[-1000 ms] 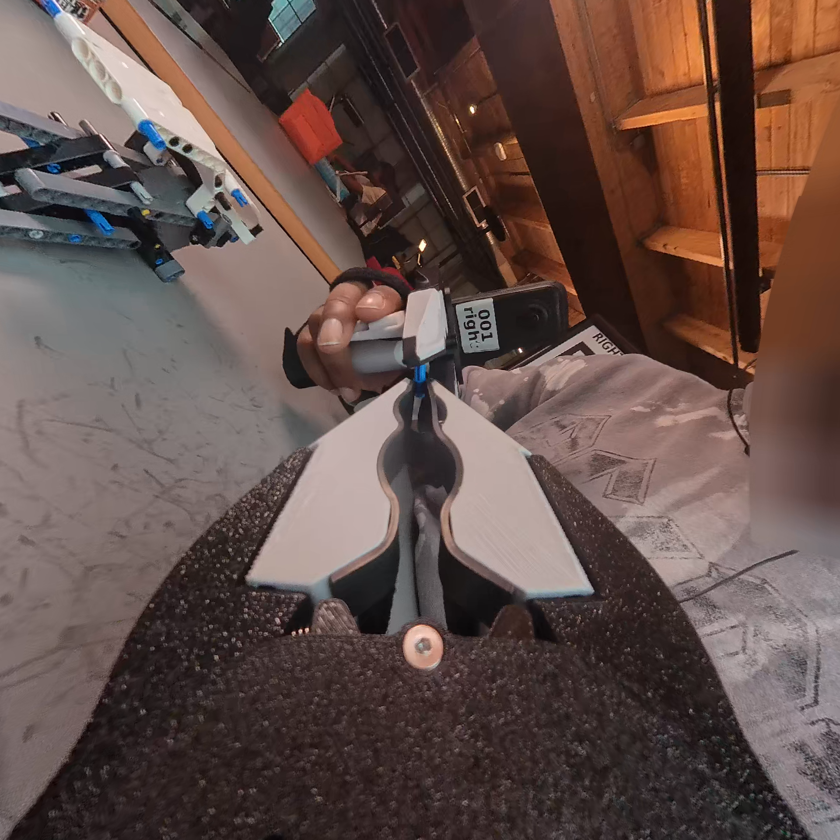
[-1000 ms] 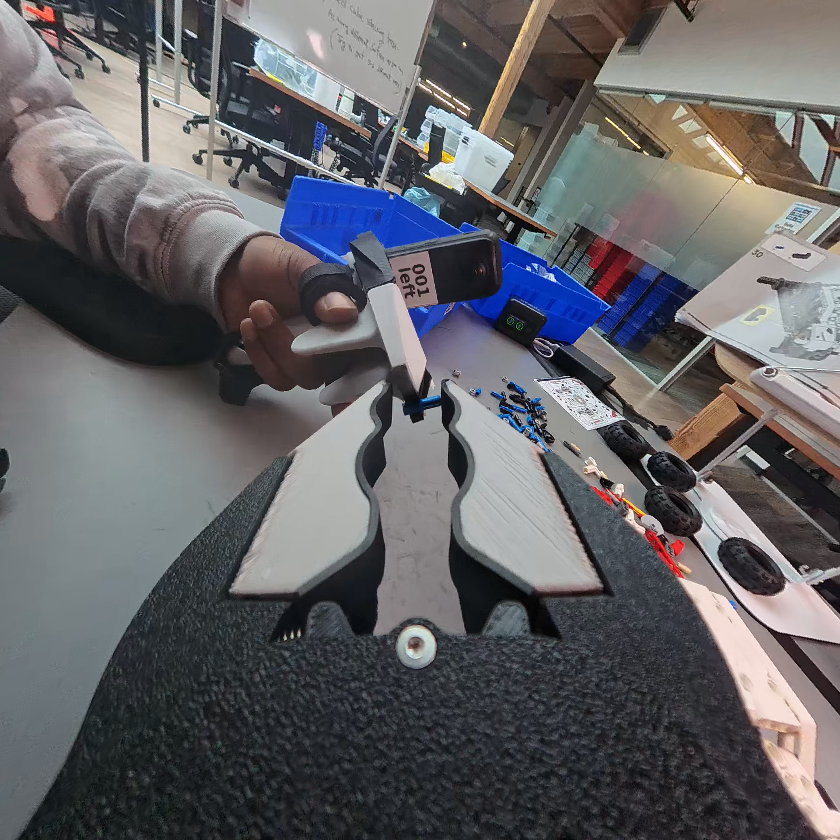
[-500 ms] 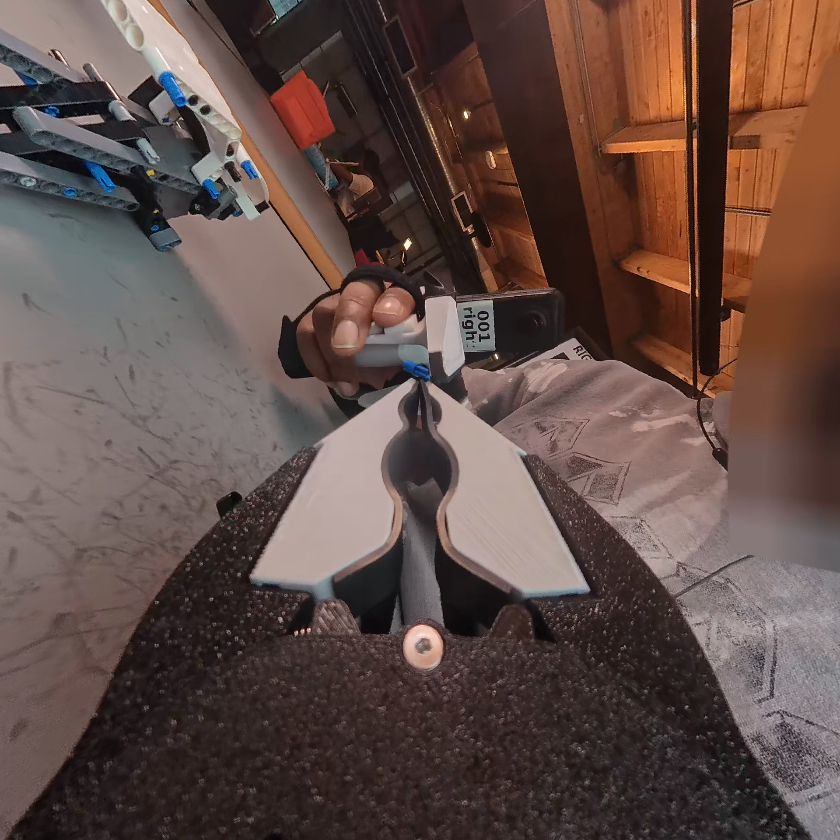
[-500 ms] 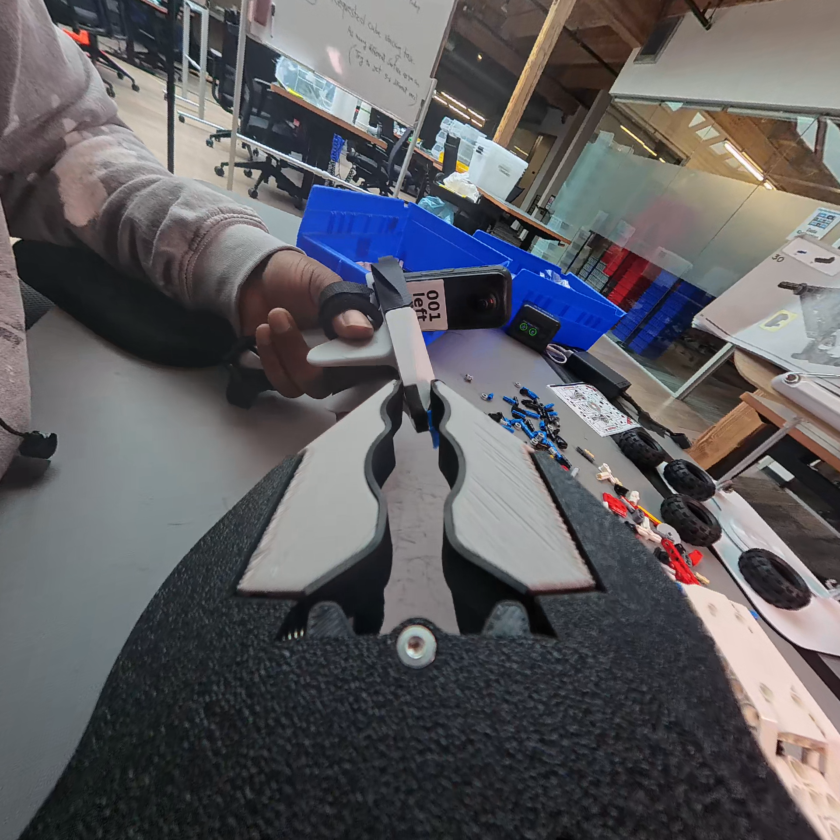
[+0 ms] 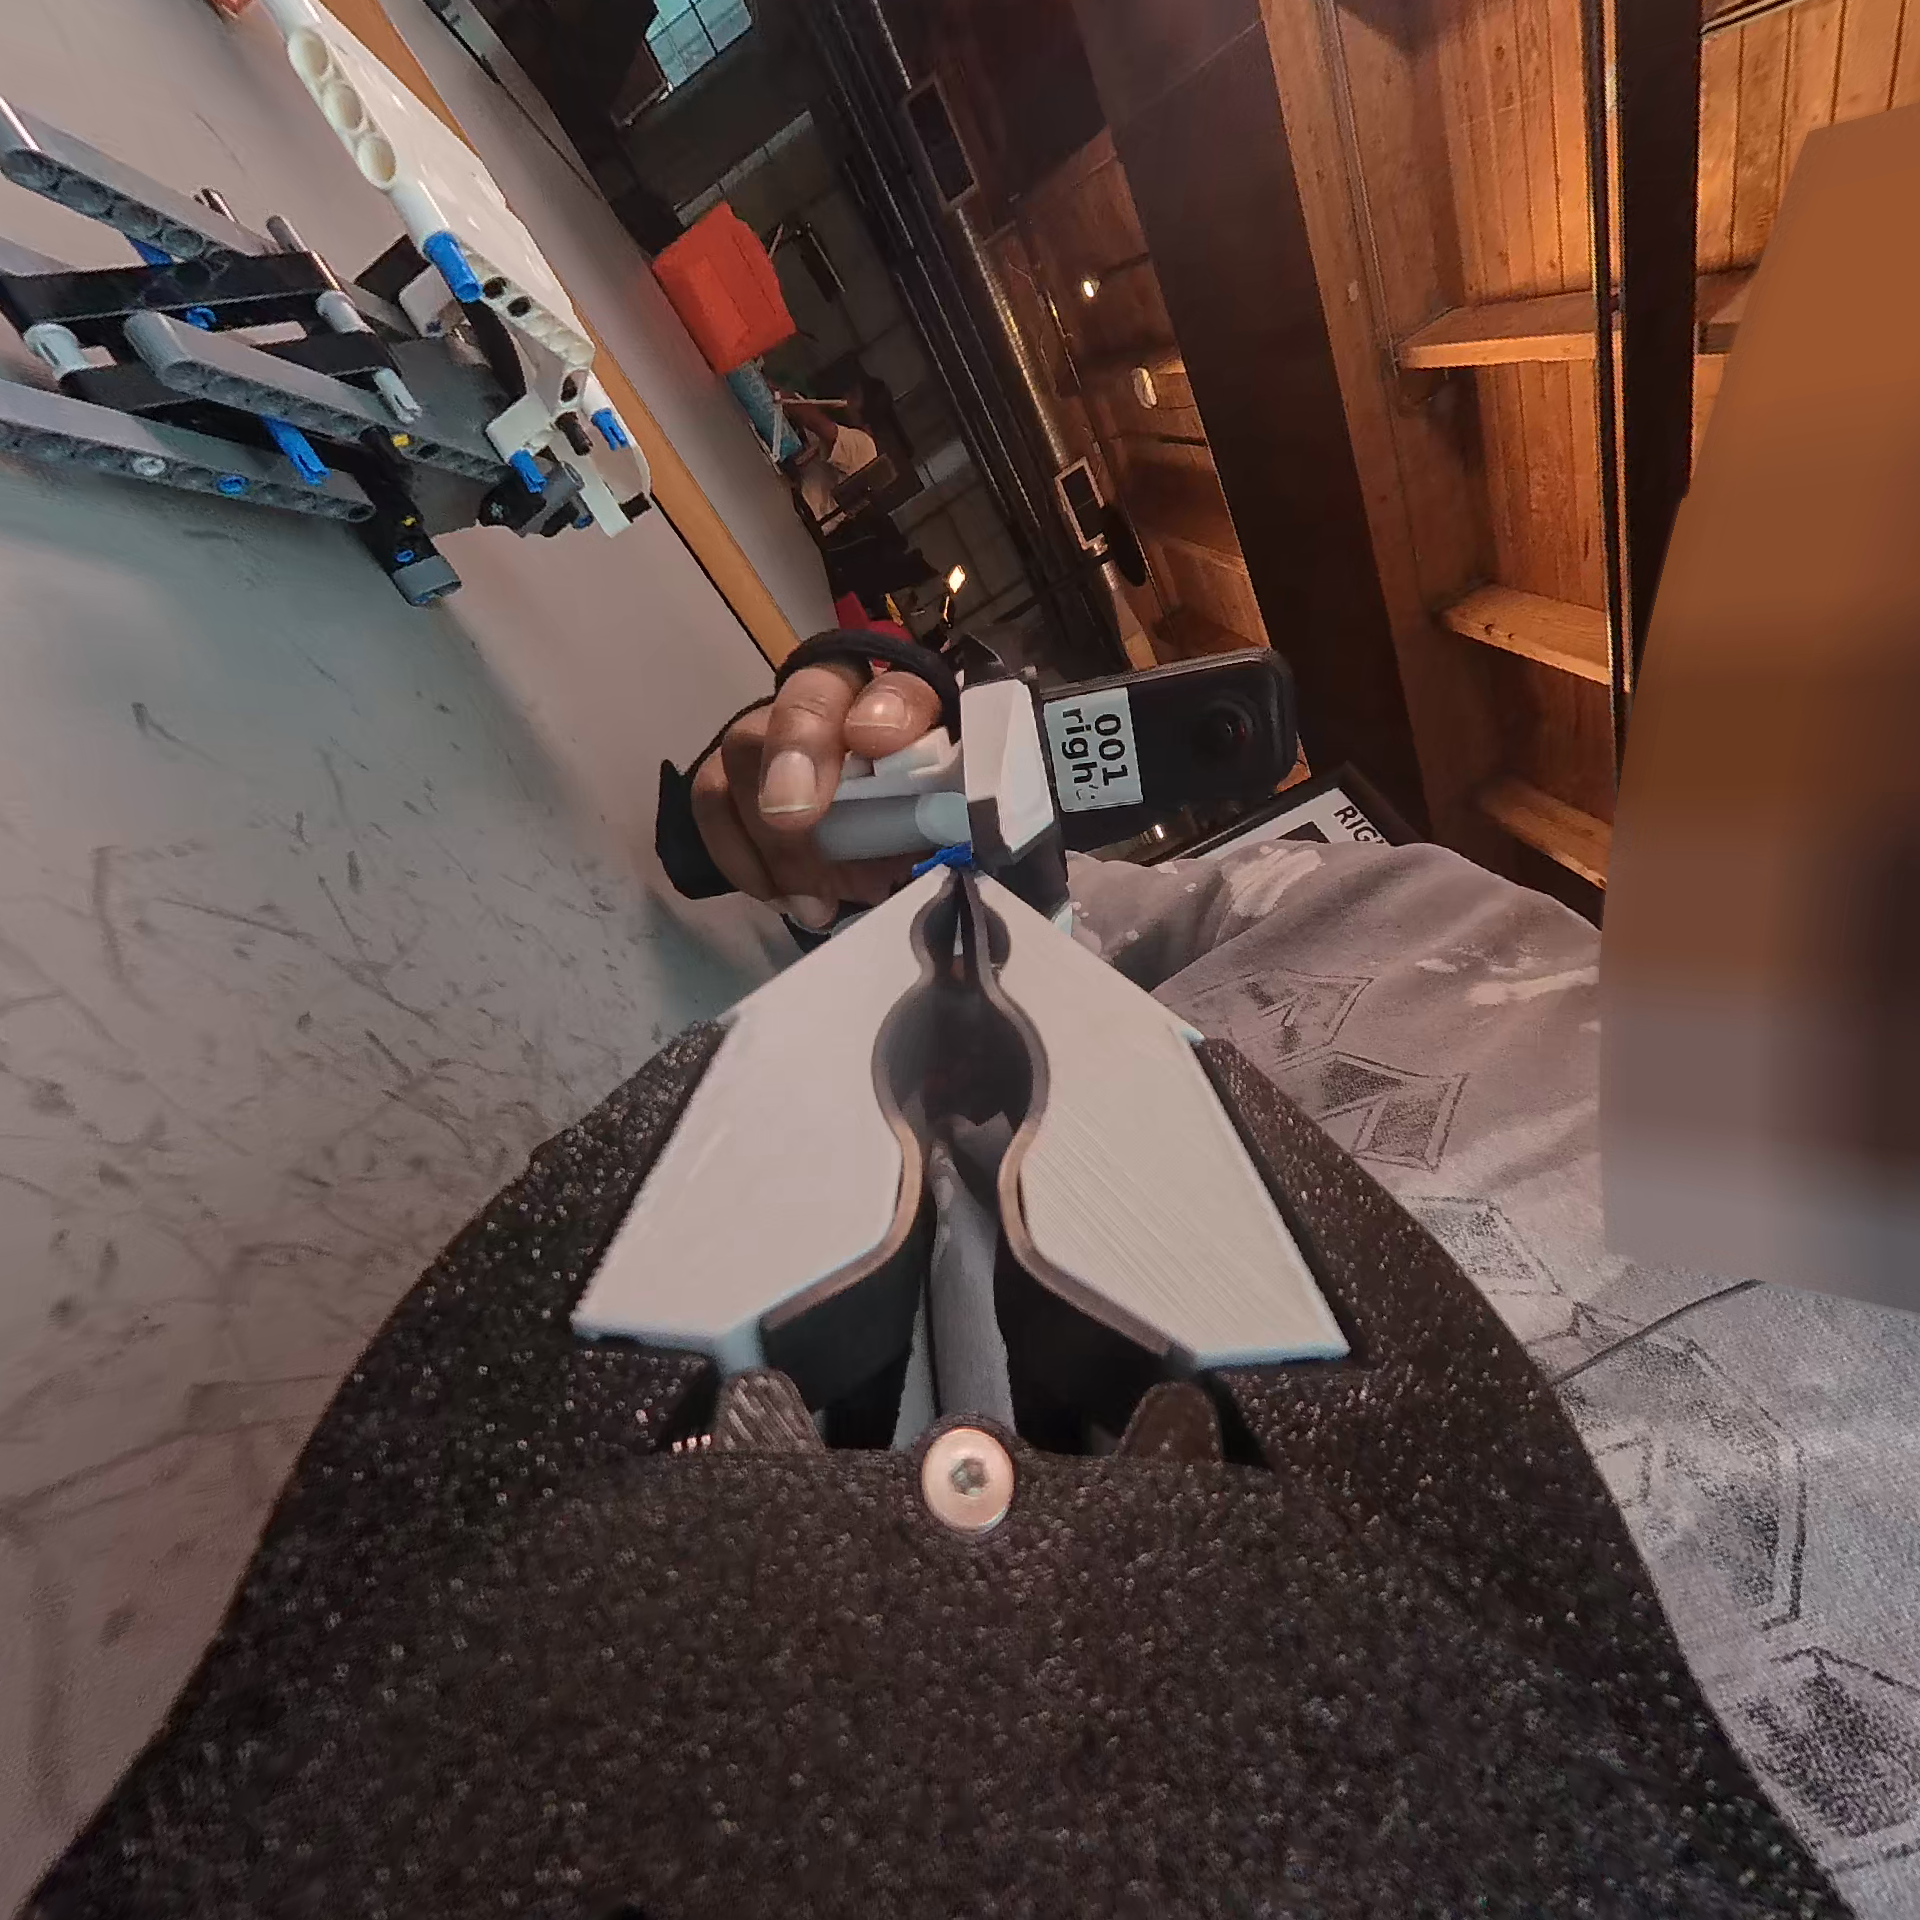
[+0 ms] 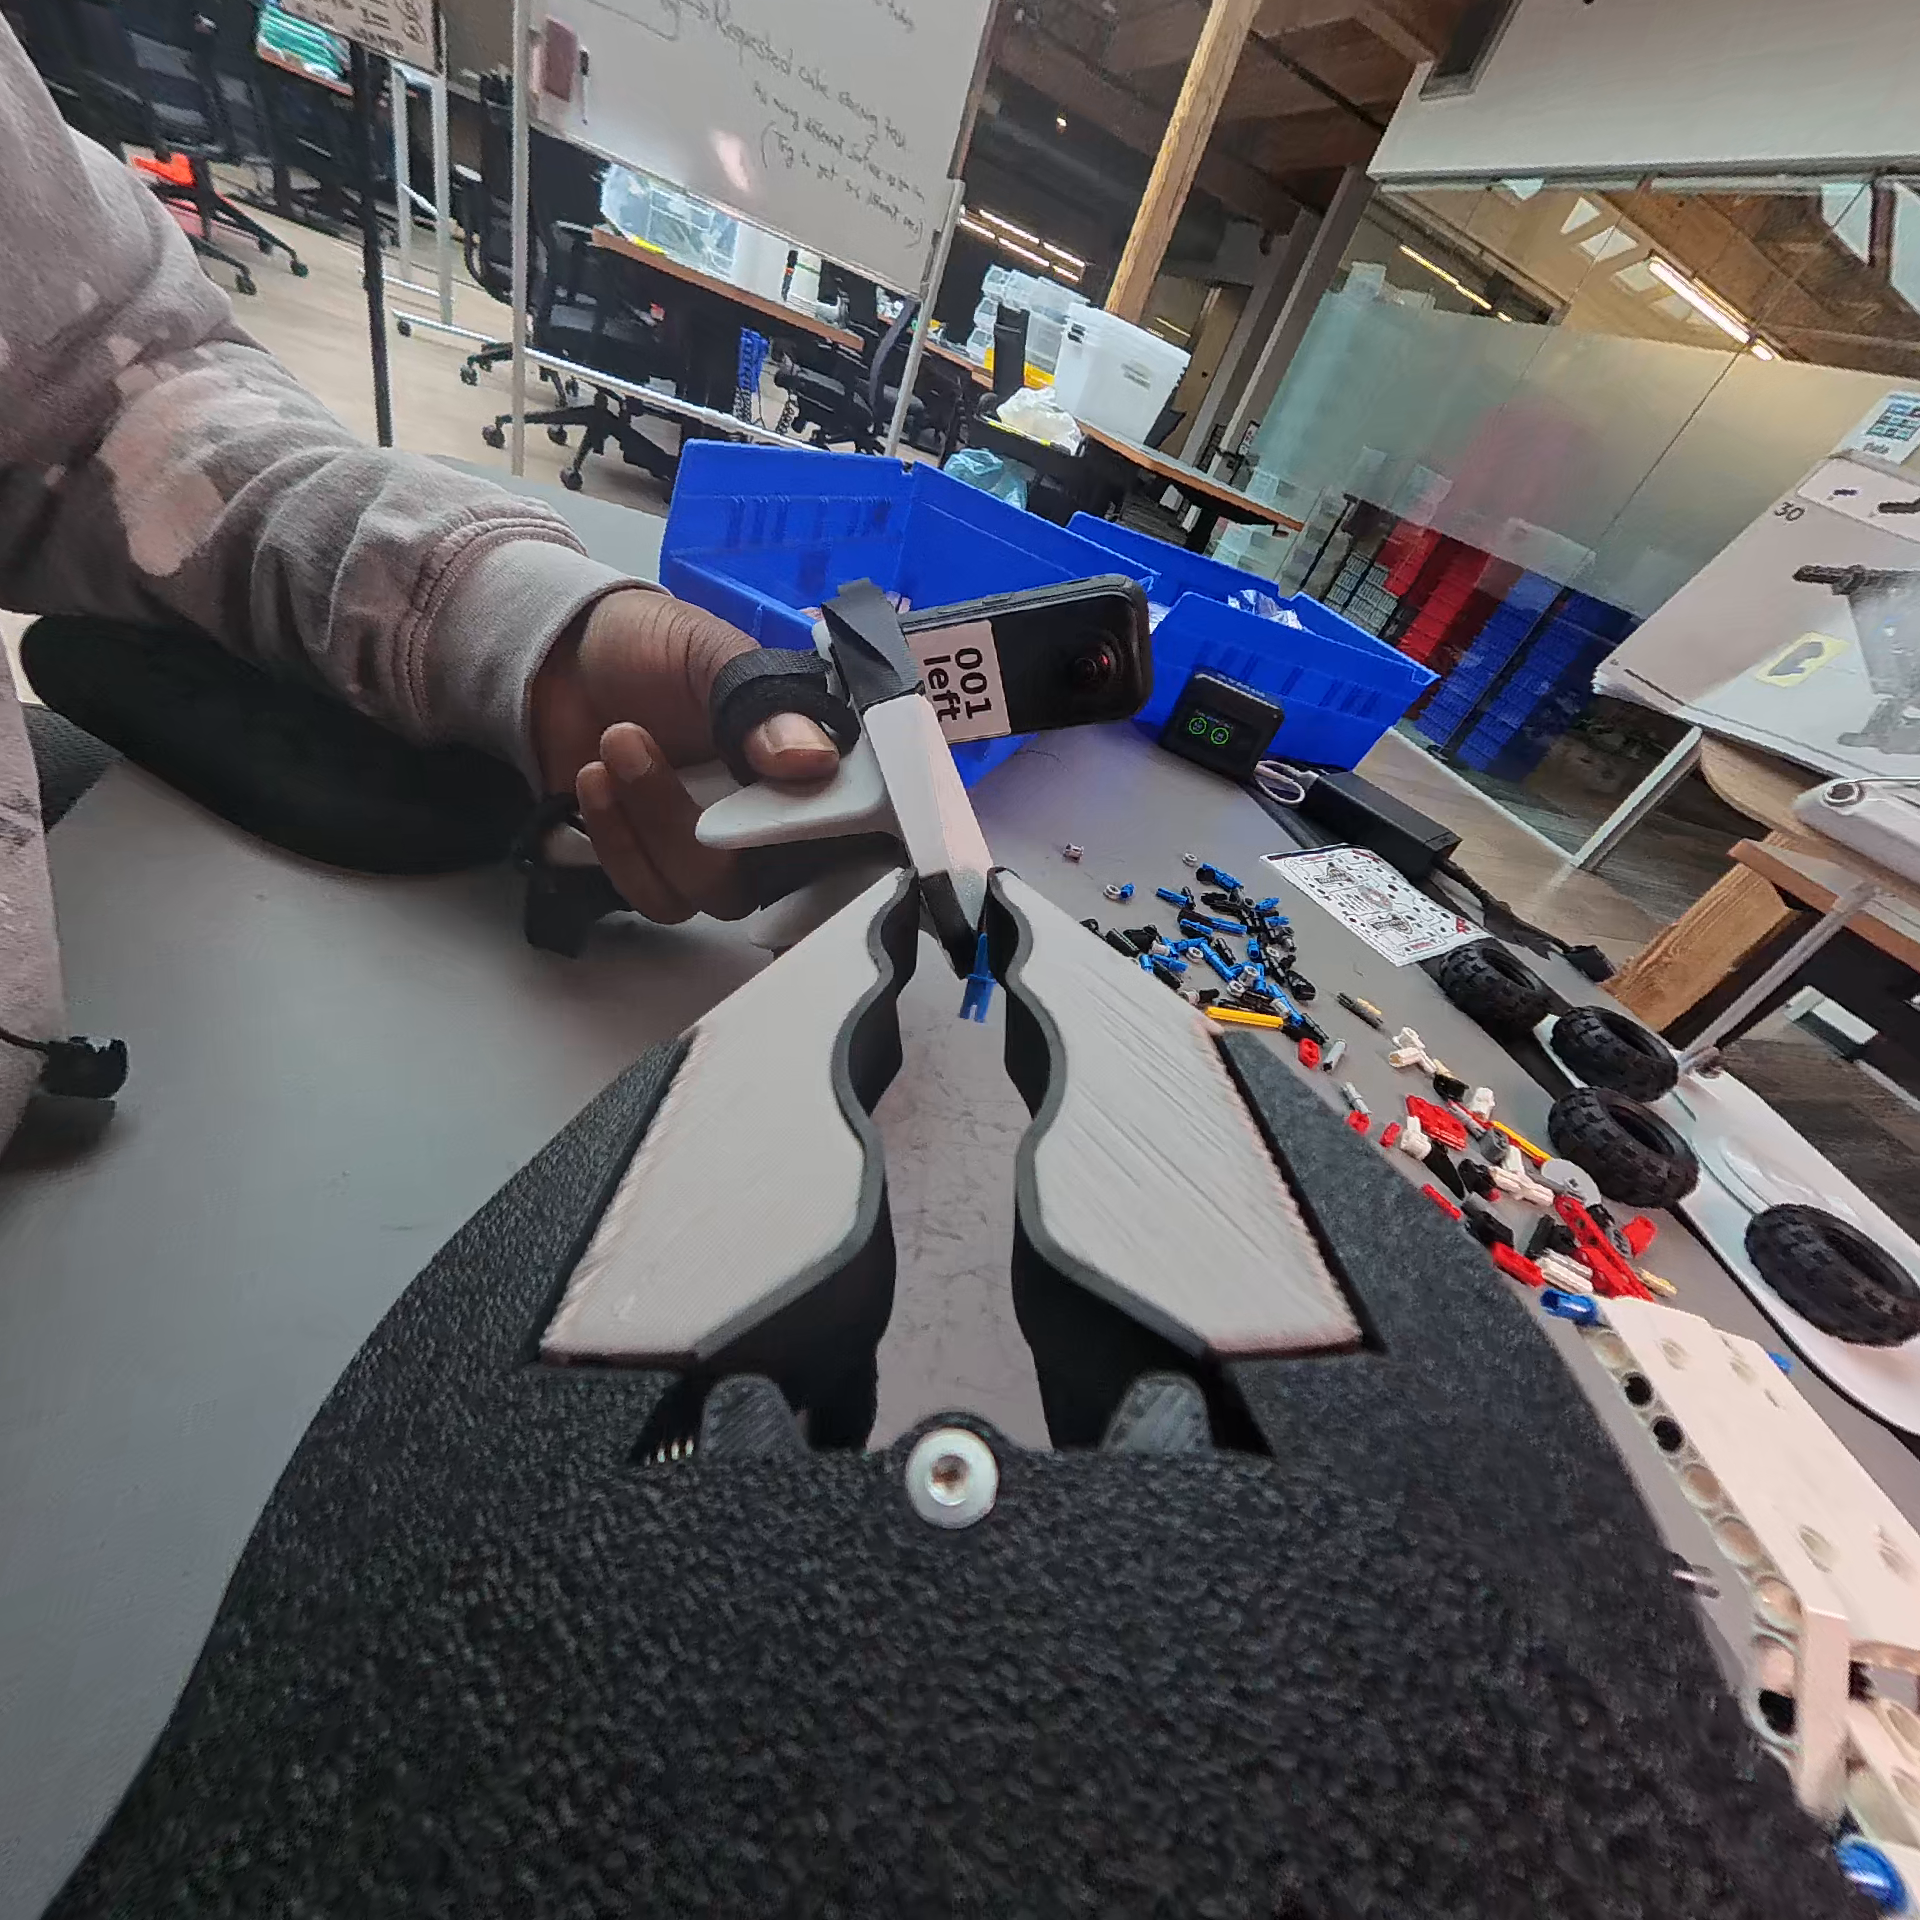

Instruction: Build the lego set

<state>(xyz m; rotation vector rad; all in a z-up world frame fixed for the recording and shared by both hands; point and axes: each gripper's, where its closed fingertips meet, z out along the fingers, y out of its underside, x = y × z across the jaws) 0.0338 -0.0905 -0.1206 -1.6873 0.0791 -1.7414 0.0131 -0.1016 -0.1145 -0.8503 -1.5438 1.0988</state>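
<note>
My left gripper point(image 5: 961, 883) is shut on a small blue pin point(image 5: 940, 860), which sticks out crosswise at its very tips. In the right wrist view its tip point(image 6: 951, 914) reaches in between my right gripper's fingers, and the blue pin point(image 6: 975, 987) hangs from it beside the right-hand pad. My right gripper point(image 6: 953, 883) has its jaws narrowly apart around that tip, and the pin is not pinched between its two pads. It also shows in the left wrist view point(image 5: 997, 790), just beyond my left tips. The part-built grey, black and white Lego model point(image 5: 312, 353) lies on the table point(image 5: 260, 935) at the far left.
Loose blue and black pins point(image 6: 1226, 945), red and white parts point(image 6: 1507, 1174) and several black tyres point(image 6: 1616, 1143) lie to the right. Blue bins point(image 6: 935, 540), a sticker sheet point(image 6: 1361, 904) and an instruction booklet point(image 6: 1787, 623) stand behind. A white Lego panel point(image 6: 1766, 1507) lies near right. The grippers are tip to tip, or close to it. Left tips and right tips are each some 15 cm from the white Lego panel point(image 6: 1766, 1507).
My right jaws have narrowed around the left gripper's tip. The blue pin has turned from lying crosswise between them to pointing along them. My left gripper stays shut on it.
</note>
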